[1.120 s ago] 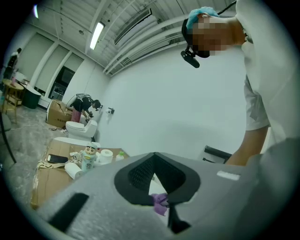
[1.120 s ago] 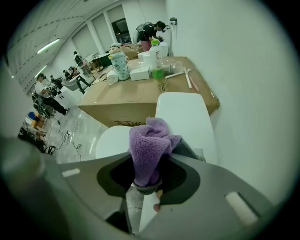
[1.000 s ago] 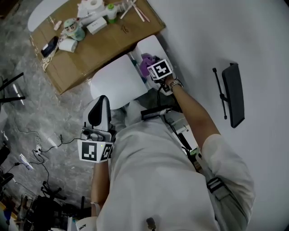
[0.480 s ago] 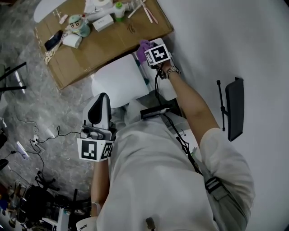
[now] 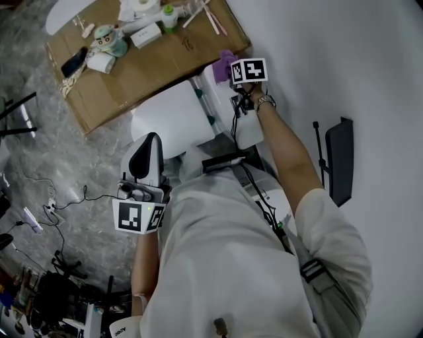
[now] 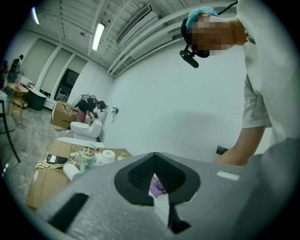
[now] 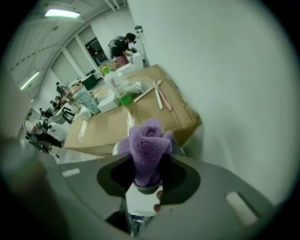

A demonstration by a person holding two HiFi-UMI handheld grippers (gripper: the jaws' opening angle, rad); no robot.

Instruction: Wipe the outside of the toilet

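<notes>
One toilet [image 5: 173, 119] and one purple cloth [image 5: 225, 65] are counted, along with two tools, the left tool [image 6: 155, 180] and the right tool [image 7: 146, 174]. On the cardboard sheet [image 5: 165, 66], one phone [image 5: 73, 61], one figure-shaped bottle [image 5: 106, 39], one green-capped bottle [image 5: 166, 14] and one white box [image 5: 147, 34] are counted.

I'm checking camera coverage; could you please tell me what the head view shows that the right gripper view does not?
Only the head view shows the left gripper, held low beside the person's shirt, the cables on the floor and the black panel at the right. Only the right gripper view shows the right gripper closed on the cloth, people far back and a ceiling light. Both show the purple cloth and the cluttered cardboard.
</notes>
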